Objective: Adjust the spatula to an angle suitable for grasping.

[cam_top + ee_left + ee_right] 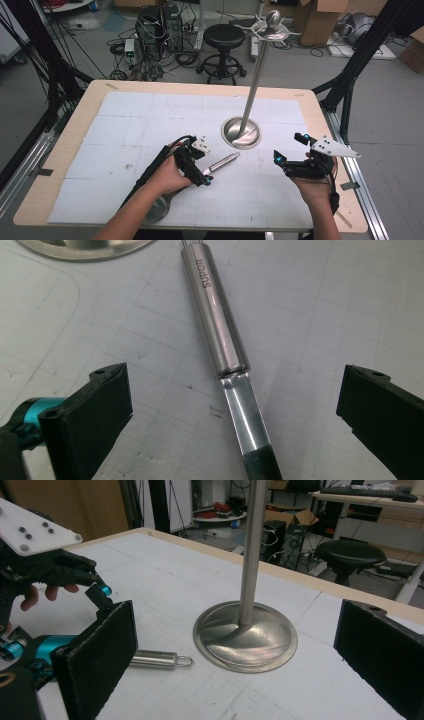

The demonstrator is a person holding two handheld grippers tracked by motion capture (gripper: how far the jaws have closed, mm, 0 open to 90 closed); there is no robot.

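A steel utensil lies on the white mat, its round handle pointing toward the stand. Its shiny bowl end peeks out under the left forearm. My left gripper is open, one jaw on each side of the utensil where the "SUPOR" handle meets the flat neck, touching neither. My right gripper is open and holds nothing, to the right of the stand's round base. The right gripper view shows that base, its pole and the handle's ring end.
The stand's pole rises tilted from mid-table to a hooked top. The table's wooden edge borders the mat. On the floor beyond are a black stool, a computer case, cables and cardboard boxes.
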